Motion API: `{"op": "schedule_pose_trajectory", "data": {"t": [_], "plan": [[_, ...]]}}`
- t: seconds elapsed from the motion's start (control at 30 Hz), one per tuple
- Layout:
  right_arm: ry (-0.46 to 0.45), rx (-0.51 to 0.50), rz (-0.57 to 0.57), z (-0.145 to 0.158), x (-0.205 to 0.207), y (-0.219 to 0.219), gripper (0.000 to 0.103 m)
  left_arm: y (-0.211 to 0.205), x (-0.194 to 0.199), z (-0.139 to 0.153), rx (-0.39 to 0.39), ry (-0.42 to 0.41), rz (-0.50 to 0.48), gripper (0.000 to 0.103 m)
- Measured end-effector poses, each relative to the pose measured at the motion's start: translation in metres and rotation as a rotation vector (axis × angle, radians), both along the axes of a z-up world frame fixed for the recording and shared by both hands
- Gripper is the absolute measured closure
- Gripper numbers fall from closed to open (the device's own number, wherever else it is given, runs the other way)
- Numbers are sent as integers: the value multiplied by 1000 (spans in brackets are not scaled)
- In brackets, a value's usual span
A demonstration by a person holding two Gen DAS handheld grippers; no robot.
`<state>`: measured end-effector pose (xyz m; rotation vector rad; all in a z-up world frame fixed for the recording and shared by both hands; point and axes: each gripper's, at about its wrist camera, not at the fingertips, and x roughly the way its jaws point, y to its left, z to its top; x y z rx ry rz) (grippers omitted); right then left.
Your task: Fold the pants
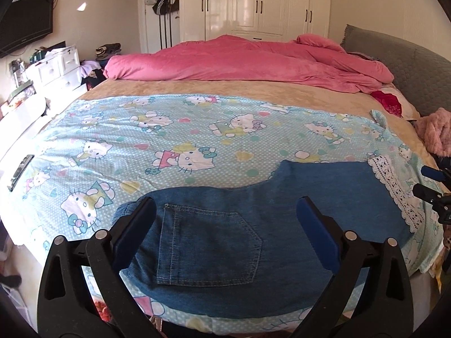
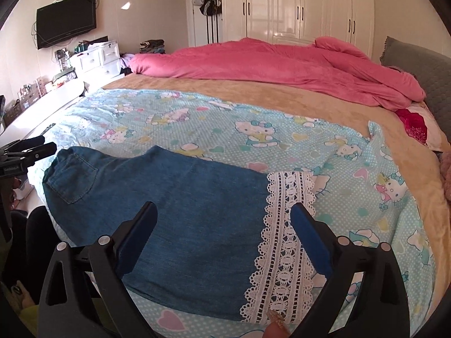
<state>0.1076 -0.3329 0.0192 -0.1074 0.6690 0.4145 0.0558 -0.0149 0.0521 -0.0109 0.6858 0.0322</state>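
Blue denim pants (image 1: 253, 225) with a white lace hem (image 1: 394, 191) lie flat near the front edge of the bed, folded lengthwise, back pocket (image 1: 208, 245) up. My left gripper (image 1: 225, 205) is open and empty, hovering over the waist end. My right gripper (image 2: 222, 211) is open and empty, hovering over the leg end of the pants (image 2: 169, 197) by the lace hem (image 2: 284, 233). The right gripper also shows at the right edge of the left wrist view (image 1: 428, 183). The left gripper shows at the left edge of the right wrist view (image 2: 31, 146).
The pants rest on a light-blue cartoon-cat sheet (image 1: 169, 135) over a tan bedspread (image 1: 225, 87). A pink duvet (image 1: 253, 59) is bunched at the far side. A phone (image 1: 21, 171) lies at the bed's left edge. Drawers (image 1: 56, 67), a TV (image 2: 66, 21) and white wardrobes (image 2: 304, 5) line the walls.
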Motion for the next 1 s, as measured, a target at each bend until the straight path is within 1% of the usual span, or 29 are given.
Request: {"op": "schedule_pose_trajectory", "data": {"t": [0.13,0.27,0.37,0.43,0.57,0.63,0.73,0.77,0.83,0.9,1.0], "plan": [[-16,-1,7,4,-8,-2,7,-11,-2,1,-11,4,-31,10],[17,-8,11,-6,-12,-5,7,-30,1,-11,4,39,-64,10],[73,-2,6,-23,-13,-7,7,-46,5,-27,20,86,-104,10],[103,9,16,-34,-15,-7,7,-59,7,-40,47,127,-135,10],[148,-11,31,-49,-16,-5,7,-76,10,-65,83,187,-175,10],[175,-41,22,-58,-15,-4,7,-79,12,-77,106,217,-175,10],[247,-91,-17,-78,-9,-11,7,-75,16,-97,140,274,-156,9],[260,-87,-21,-84,-9,-15,7,-71,17,-104,140,294,-145,9],[235,-82,-10,-86,-13,-16,7,-62,17,-107,80,288,-147,8],[222,-105,-9,-87,-16,-13,7,-56,17,-109,50,287,-144,8],[222,-94,-16,-86,-16,-13,7,-57,15,-108,56,286,-144,8]]}}
